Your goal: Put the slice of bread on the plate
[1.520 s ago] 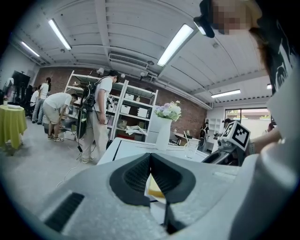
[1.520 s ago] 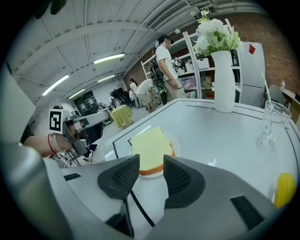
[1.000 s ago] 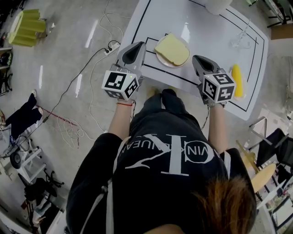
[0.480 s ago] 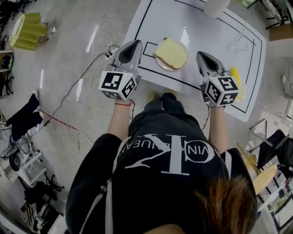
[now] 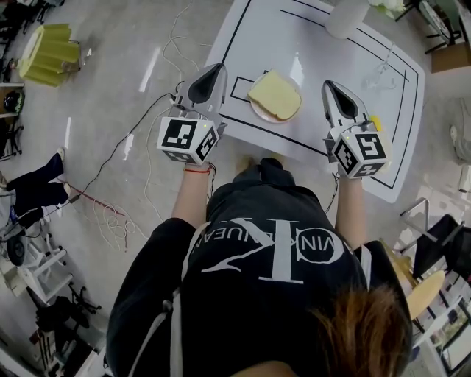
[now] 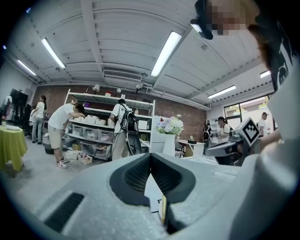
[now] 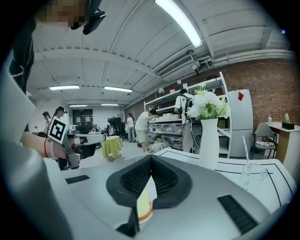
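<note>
Already, pale yellow square bread slice [image 5: 275, 94] lies on round white plate [image 5: 257, 113], upper centre, on white black-lined surface [image 5: 324, 55]; left tongs [image 5: 218, 68] and right tongs [image 5: 328, 85] flank it, both pressed together, empty.

Black T-shirt [image 5: 243, 294], white lettering, red wristband [image 5: 197, 168]

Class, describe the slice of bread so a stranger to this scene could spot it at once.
Find the white table with black outlines. By the edge nearest the person sits a small round pale plate, and the pale yellow, squarish slice of bread lies flat on it. Only it lies on a plate; the tall white vase and the clear glass stand upright farther back.
</note>
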`<state>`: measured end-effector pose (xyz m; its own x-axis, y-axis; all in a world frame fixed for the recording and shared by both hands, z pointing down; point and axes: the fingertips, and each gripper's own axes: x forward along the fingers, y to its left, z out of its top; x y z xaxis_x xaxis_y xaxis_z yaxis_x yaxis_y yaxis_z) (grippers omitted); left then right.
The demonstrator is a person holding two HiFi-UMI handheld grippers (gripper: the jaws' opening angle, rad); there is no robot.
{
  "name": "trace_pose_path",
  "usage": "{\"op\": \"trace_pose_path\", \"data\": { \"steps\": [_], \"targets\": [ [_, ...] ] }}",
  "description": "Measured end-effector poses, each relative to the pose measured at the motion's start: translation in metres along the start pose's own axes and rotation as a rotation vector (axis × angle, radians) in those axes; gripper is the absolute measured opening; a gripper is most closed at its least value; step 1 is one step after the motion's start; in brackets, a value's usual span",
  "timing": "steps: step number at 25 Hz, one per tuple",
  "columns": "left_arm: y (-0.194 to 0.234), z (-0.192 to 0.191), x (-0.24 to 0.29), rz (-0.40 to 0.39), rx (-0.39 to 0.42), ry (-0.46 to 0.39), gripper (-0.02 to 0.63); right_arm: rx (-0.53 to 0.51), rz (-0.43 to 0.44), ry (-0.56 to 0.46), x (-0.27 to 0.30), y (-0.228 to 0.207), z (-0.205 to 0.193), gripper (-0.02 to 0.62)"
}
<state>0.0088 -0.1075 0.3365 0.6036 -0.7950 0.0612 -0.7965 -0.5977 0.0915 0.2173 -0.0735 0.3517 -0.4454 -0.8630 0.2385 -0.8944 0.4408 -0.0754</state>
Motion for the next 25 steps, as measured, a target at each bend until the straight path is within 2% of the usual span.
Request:
{"op": "trace_pose_path", "data": {
  "steps": [12, 25],
  "targets": [
    [0.009, 0.025, -0.001, 0.029, 0.037, -0.048, 0.011, -0.029, -0.009, -0.096, 0.0, -0.002, 0.028, 0.002],
    [0.011, 0.045, 0.005, 0.039, 0.064, -0.09, 0.011, -0.047, -0.016, -0.156, -0.001, -0.009, 0.048, 0.002]
  ]
}}
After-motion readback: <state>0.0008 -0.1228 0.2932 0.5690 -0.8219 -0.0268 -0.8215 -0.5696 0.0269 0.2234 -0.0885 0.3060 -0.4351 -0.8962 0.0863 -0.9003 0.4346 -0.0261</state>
